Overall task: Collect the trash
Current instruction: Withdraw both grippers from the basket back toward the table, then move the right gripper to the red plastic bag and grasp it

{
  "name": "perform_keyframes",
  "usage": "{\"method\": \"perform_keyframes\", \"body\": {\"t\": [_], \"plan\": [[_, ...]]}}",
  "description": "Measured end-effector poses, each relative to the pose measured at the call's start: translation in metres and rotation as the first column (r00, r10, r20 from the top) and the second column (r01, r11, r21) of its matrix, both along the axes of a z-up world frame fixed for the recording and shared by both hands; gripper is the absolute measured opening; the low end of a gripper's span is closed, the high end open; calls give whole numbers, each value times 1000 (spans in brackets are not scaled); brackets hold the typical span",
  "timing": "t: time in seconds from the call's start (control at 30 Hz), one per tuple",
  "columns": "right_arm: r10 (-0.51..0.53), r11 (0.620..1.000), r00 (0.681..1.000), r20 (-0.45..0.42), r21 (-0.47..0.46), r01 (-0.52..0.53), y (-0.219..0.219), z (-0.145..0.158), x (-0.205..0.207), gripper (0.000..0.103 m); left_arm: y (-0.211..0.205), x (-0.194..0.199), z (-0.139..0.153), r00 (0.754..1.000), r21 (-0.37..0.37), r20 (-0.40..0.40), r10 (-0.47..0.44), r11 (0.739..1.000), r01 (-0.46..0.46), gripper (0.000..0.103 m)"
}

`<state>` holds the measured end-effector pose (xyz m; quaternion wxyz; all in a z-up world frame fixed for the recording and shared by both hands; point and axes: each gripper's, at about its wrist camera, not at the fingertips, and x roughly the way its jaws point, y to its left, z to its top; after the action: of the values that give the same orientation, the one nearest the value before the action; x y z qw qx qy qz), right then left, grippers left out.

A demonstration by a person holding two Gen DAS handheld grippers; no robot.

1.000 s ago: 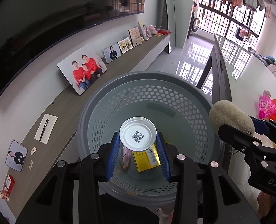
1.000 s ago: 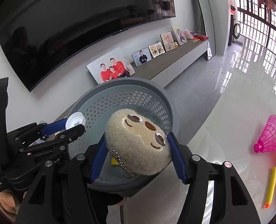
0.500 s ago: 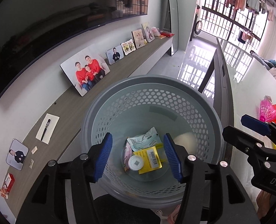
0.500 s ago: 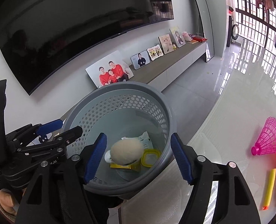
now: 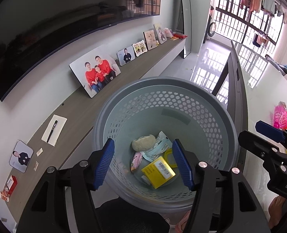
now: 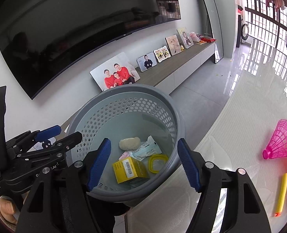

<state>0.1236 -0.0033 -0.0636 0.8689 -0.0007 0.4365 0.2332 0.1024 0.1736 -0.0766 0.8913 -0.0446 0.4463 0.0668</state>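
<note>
Both jaws wide, empty — our left gripper (image 5: pixel 143 164) and right gripper (image 6: pixel 144 163) above the basket (image 6: pixel 174 104). Next trash, pink shuttlecock (image 6: pixel 281 142) on table (image 6: pixel 230 116) — looks light, crushable skirt; we'd pinch its cork.

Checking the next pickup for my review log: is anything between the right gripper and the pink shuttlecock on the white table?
Nothing visible. The right gripper is open and empty over the grey basket; the pink shuttlecock lies to its right on the white table, with only bare tabletop showing between basket rim and shuttlecock.
</note>
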Motion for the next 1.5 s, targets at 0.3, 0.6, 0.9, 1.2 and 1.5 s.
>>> {"method": "perform_keyframes", "body": {"t": [0.3, 0.6, 0.9, 1.2, 1.5], "plan": [[-8, 1000, 1000, 26, -15, 8, 0, 5, -8, 68, -1, -8, 7, 1000, 17, 15, 18, 1000, -18, 65], [-41, 998, 996, 74, -43, 44, -2, 14, -25, 71, -3, -23, 13, 999, 24, 30, 31, 999, -32, 76], [-91, 993, 992, 91, -61, 97, -34, 18, -46, 71, -20, -36, 16, 999, 24, 34, 42, 999, -42, 83], [-257, 957, 954, 151, -95, 273, -116, 28, -72, 72, -60, -40, 27, 997, 19, 69, -16, 1000, 15, 86], [-432, 874, 877, 211, -142, 465, -206, 31, -76, 74, -123, -33, 27, 991, 1, 73, -113, 994, 113, 89]]}}
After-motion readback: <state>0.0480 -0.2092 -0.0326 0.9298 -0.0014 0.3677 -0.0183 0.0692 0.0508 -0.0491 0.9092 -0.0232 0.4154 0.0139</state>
